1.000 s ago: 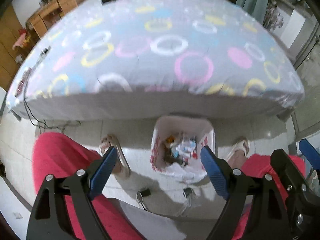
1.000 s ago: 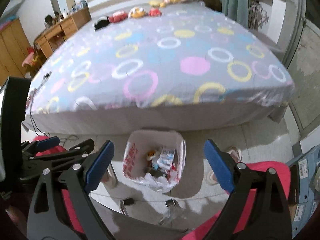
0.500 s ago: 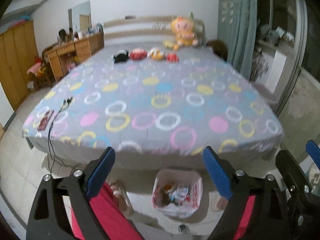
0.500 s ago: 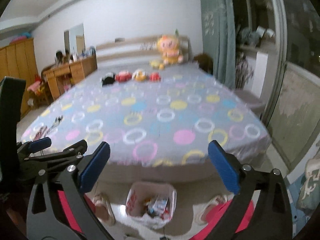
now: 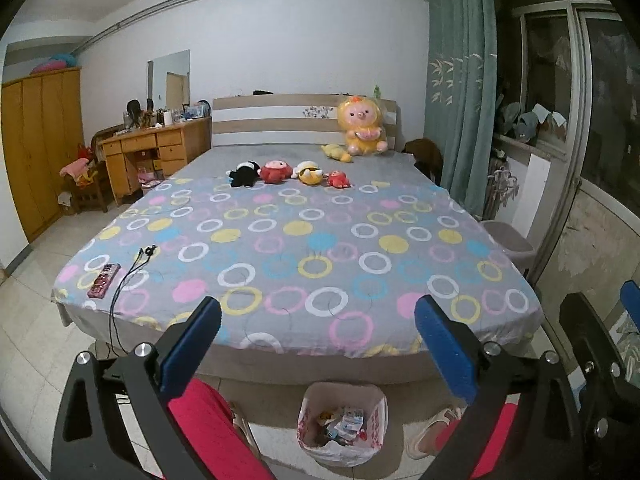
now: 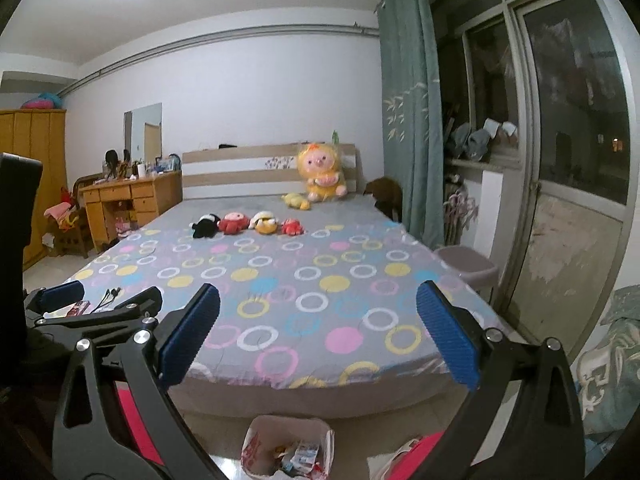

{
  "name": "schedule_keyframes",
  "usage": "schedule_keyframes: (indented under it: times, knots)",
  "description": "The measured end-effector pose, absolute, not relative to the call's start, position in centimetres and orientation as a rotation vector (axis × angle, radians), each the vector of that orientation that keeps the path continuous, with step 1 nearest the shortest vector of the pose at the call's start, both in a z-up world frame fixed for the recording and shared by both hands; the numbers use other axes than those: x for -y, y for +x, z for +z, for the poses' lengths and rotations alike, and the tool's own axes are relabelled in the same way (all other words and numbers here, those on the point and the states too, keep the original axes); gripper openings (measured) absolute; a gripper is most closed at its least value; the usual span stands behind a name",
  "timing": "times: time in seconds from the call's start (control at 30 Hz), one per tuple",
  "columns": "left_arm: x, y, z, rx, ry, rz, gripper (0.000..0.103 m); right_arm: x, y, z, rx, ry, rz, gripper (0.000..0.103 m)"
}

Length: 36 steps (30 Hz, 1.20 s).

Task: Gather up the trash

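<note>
Two grippers are held up side by side at the near end of the bed (image 5: 304, 248), both pointing across it toward the far wall. The left gripper (image 5: 318, 350) has its blue fingers (image 5: 190, 354) spread wide with nothing between them, and the right gripper (image 6: 318, 340) is spread just as wide and is also empty. The trash bag (image 5: 343, 424), white with red print, stands open on the tiled floor just in front of the foot of the bed, low between the person's legs in red trousers (image 5: 208, 432). Wrappers and small packets lie inside it. On the grey sheet with coloured rings, four small plush toys (image 5: 288, 173) sit in a row in the far half, and a big yellow plush doll (image 5: 362, 126) leans against the headboard. Near the left edge of the bed lie a pink phone (image 5: 104, 280) and a black cable (image 5: 132, 268) that hangs down over the side. A wooden desk (image 5: 154, 152) stands far left, and a green curtain (image 5: 460, 92) hangs on the right.
</note>
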State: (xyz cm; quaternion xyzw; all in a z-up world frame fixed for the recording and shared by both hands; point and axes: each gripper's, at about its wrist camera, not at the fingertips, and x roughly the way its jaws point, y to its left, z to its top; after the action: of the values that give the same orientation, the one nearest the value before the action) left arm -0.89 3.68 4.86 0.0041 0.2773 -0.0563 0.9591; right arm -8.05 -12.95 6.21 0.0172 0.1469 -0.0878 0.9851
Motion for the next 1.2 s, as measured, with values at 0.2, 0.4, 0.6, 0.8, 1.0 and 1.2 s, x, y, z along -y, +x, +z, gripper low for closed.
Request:
schedule_keyframes:
  times: [0.2, 0.4, 0.6, 0.8, 1.0, 1.2]
  knots:
    - [-3.8, -2.0, 6.1, -0.533, 0.021, -0.088, 0.095, 13.0, -9.4, 7.1, -0.265, 0.038, -0.186, 0.096]
    - [-3.7, -2.4, 6.3, -0.537, 0.023, -0.091, 0.095, 13.1, -9.8, 7.3, -0.262, 0.036, -0.19, 0.096]
    - [-3.6, -2.6, 6.3, -0.534, 0.026, -0.088, 0.095, 12.8, -10.3, 7.5, -0.261, 0.03, -0.2, 0.096]
    - [-3.6, -2.9, 6.6, -0.543, 0.026, -0.093, 0.095, 12.7, -10.5, 7.3, -0.262, 0.024, -0.204, 0.096]
    - [-3.8, -2.8, 6.6, -0.544, 0.025, -0.093, 0.095, 12.7, -10.7, 7.4, -0.259, 0.024, -0.202, 0.096]
    - [-4.0, -2.6, 6.6, -0.549, 0.03, -0.086, 0.095, 12.7, -10.8, 7.4, -0.264, 0.027, -0.199, 0.096]
